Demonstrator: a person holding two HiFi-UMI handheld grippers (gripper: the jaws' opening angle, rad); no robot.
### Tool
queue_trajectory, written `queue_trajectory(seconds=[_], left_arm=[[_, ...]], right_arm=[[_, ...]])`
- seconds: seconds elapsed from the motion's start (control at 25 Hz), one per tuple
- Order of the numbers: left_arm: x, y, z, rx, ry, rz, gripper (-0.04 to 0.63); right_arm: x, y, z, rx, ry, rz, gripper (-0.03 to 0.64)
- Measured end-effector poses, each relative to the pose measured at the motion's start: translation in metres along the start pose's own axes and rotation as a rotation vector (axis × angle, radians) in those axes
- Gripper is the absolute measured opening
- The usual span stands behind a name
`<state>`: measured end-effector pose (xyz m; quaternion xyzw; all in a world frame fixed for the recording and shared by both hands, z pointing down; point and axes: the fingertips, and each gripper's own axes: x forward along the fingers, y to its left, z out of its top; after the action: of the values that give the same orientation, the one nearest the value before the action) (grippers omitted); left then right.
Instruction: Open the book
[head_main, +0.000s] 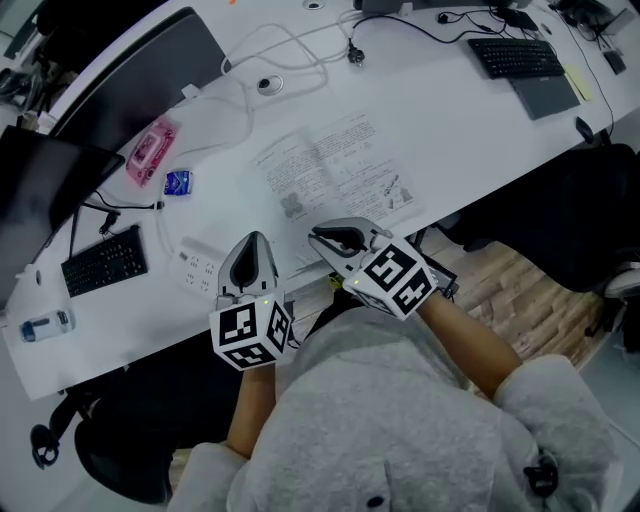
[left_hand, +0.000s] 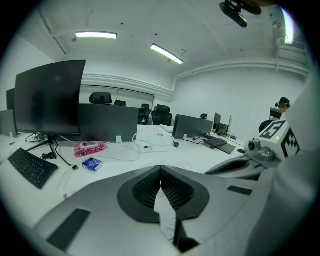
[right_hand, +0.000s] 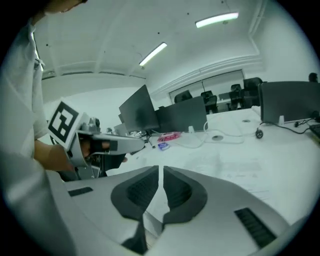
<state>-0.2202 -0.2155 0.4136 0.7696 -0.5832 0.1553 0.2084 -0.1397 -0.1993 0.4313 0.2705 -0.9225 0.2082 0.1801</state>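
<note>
The book (head_main: 330, 170) lies open just past your closed left gripper (head_main: 253, 240) and your barely open, empty right gripper (head_main: 320, 238), its long side running left to right.

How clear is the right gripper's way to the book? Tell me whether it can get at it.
Probably yes. The right gripper hovers just at the near edge of the book, which lies open and flat, and nothing stands between them.

White desks (head_main: 450, 110), ceiling strip lights (left_hand: 96, 35)
</note>
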Motion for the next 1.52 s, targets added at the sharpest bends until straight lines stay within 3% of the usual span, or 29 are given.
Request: queue_trajectory(seconds=[0.4,0.84,1.16,1.52], left_arm=[[-0.015,-0.036,0.018,0.024,-0.071,-0.029,0.008],[-0.069,-0.140,0.015,0.058,-0.130,-0.090,0.008],[-0.133,-0.214,-0.010,0.085,-0.181,-0.108,0.008],[-0.192,-0.246,-0.047,0.083,-0.192,-0.091,0.008]], right_arm=[[-0.127,-0.070,0.040,0.045,-0.169,-0.239,0.040],[-0.250,-0.065,0.009,0.047,-0.249,-0.396,0.040],[-0.336,-0.036,-0.038,0.049,-0.299,-0.435,0.040],[-0.372,0.015,-0.078,0.041,-0.312,-0.415,0.040]])
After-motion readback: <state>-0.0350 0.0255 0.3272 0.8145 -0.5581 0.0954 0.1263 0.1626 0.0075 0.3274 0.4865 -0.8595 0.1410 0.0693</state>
